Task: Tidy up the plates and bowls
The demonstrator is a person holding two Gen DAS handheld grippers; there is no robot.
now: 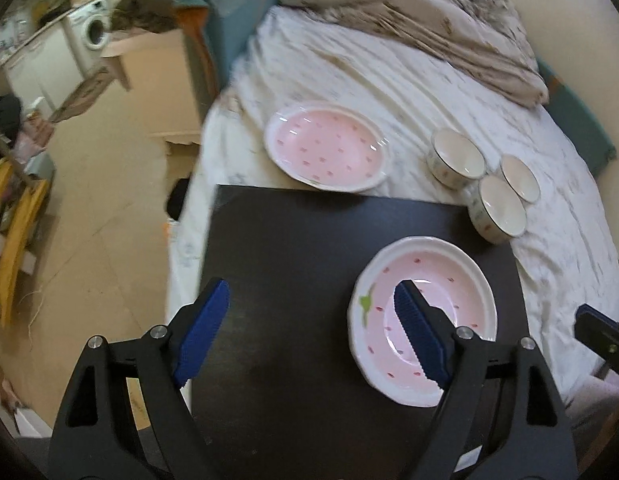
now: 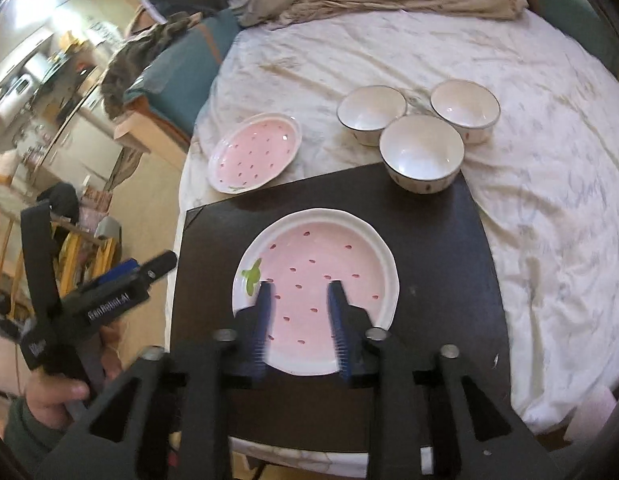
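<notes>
My left gripper (image 1: pixel 311 298) was wide open over the dark board (image 1: pixel 293 264), holding nothing. Second pink plate (image 2: pixel 255 154) lay left on the bedsheet (image 2: pixel 529 200). Pink plate (image 2: pixel 321 264) sat on the board; right gripper (image 2: pixel 299 298) hung above it, jaws parted. Three bowls (image 2: pixel 421 152) clustered right, nearest one overlapping the board corner.

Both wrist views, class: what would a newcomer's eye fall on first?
A pink spotted plate on the dark board, with the right tool open above it. A second pink plate and three white bowls sit behind on the wrinkled bedsheet.
</notes>
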